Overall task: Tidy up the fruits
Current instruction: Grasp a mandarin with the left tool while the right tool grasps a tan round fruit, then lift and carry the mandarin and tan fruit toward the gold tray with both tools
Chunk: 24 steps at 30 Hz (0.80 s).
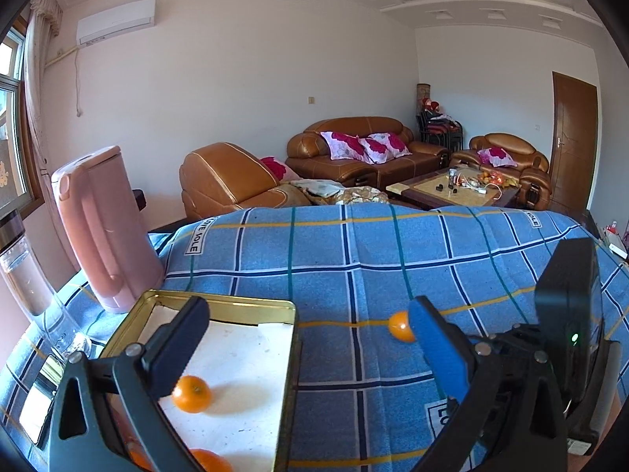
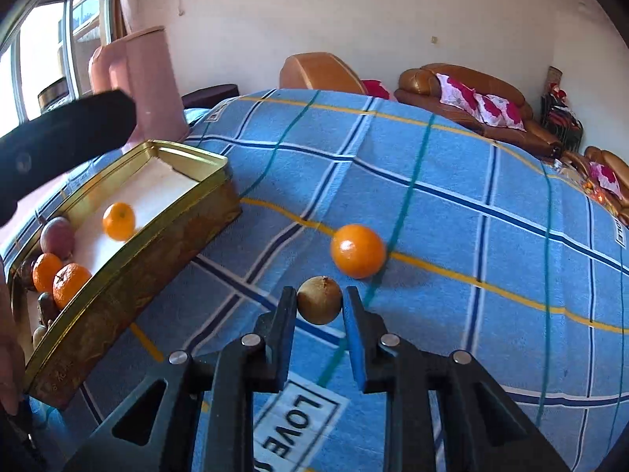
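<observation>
A gold tin box (image 1: 220, 302) (image 2: 129, 251) lined with white paper sits on the blue plaid cloth. It holds several tangerines, one loose in the middle (image 1: 191, 393) (image 2: 119, 221), and a purple fruit (image 2: 57, 237). My left gripper (image 1: 306, 338) is open and empty above the box's right wall. My right gripper (image 2: 319, 302) is shut on a brown kiwi (image 2: 319, 305) just above the cloth. One tangerine (image 2: 357, 251) (image 1: 401, 326) lies on the cloth just beyond the kiwi.
A pink kettle (image 1: 104, 228) (image 2: 151, 82) stands behind the box. A clear glass bottle (image 1: 27, 275) is at the far left. The right gripper's black body (image 1: 566, 306) shows at the right of the left wrist view. Brown sofas (image 1: 354, 149) stand beyond the table.
</observation>
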Each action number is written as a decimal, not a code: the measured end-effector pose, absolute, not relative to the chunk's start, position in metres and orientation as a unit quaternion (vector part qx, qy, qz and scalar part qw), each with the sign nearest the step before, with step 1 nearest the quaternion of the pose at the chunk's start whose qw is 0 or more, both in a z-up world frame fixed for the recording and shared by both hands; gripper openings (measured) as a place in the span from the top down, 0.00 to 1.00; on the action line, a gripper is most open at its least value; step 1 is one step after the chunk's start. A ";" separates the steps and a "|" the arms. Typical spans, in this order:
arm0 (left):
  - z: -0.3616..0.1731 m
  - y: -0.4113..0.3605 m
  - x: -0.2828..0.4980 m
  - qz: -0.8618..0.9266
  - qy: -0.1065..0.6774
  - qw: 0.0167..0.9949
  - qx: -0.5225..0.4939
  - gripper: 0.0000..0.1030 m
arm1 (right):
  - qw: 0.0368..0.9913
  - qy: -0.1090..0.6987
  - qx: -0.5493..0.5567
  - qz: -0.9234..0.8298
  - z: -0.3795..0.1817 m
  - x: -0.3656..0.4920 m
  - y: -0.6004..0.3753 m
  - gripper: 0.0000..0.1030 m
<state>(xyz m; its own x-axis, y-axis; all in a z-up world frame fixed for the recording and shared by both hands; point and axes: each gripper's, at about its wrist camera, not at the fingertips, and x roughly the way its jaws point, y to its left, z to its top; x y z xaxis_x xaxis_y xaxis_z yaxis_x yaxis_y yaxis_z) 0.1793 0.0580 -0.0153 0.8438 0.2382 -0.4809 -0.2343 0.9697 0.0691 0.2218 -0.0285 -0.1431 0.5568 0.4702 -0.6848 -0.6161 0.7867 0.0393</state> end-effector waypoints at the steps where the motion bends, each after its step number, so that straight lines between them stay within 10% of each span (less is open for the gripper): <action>1: -0.017 0.053 0.187 0.119 0.257 0.959 0.006 0.00 | 0.883 0.351 -0.096 0.295 -0.141 0.227 -0.039 0.75; 14: -0.085 0.006 0.282 0.079 0.374 0.923 0.031 0.09 | 0.911 0.364 -0.066 0.180 -0.148 0.260 -0.113 0.75; 24: -0.108 0.012 0.302 0.019 0.426 0.904 -0.027 0.55 | 0.910 0.363 -0.080 0.180 -0.151 0.260 -0.107 0.75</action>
<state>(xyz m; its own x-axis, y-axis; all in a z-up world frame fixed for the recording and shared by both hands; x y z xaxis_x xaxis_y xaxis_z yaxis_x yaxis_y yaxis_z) 0.3023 0.0119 -0.1083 0.6360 0.0113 -0.7716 -0.0579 0.9978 -0.0331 0.2603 -0.1066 -0.1507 0.6708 0.2701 -0.6907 -0.3870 0.9220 -0.0152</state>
